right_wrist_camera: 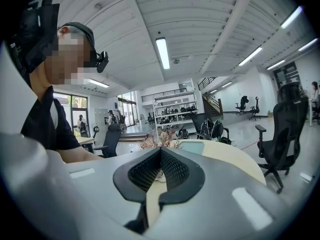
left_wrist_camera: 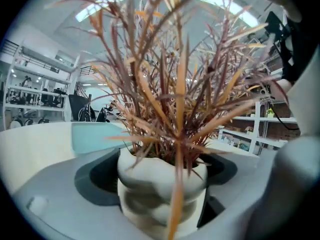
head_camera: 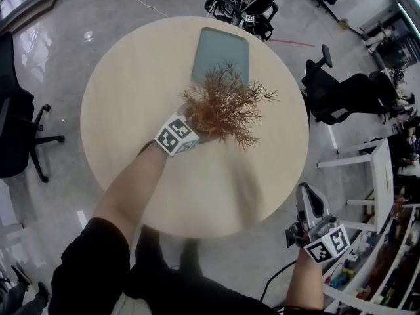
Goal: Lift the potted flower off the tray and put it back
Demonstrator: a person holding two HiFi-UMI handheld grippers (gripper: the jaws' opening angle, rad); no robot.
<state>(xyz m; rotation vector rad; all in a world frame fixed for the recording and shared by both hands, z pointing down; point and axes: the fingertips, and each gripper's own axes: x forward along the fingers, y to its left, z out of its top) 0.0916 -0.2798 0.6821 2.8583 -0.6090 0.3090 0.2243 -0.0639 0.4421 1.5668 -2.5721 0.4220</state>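
The potted flower (head_camera: 226, 107), a white pot (left_wrist_camera: 162, 181) of rust-brown spiky leaves, is in front of the near end of the pale blue-green tray (head_camera: 222, 52), not on it. My left gripper (head_camera: 197, 131) reaches in from the left and is shut on the pot, one dark pad against each side. The leaves (left_wrist_camera: 175, 84) fill the left gripper view, with the tray (left_wrist_camera: 95, 136) behind at the left. I cannot tell whether the pot rests on the table or hangs above it. My right gripper (head_camera: 307, 199) hangs off the table's near right edge, shut and empty (right_wrist_camera: 160, 156).
The round beige table (head_camera: 131, 110) carries only the tray and the plant. Black office chairs stand at the left (head_camera: 16, 130), the far side (head_camera: 243, 5) and the right (head_camera: 348, 94). White shelving (head_camera: 380, 241) is at the lower right.
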